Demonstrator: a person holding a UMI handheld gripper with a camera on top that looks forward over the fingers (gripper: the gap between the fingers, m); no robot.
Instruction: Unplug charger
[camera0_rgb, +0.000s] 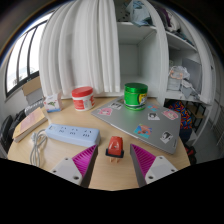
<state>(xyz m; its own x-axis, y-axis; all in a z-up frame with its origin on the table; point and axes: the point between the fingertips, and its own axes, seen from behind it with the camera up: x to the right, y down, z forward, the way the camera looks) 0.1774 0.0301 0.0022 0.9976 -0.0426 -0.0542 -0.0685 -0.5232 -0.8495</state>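
Charger (115, 148), a small red block, sits on the wooden table (100, 160) between the gripper (113, 163) fingers, which stand wide with gaps either side. Left lies a white power strip (71, 133); farther right, a stickered laptop (140, 122).

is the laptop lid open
No, the laptop lies shut on the table, its stickered lid facing up, beyond the open hand-held gripper.
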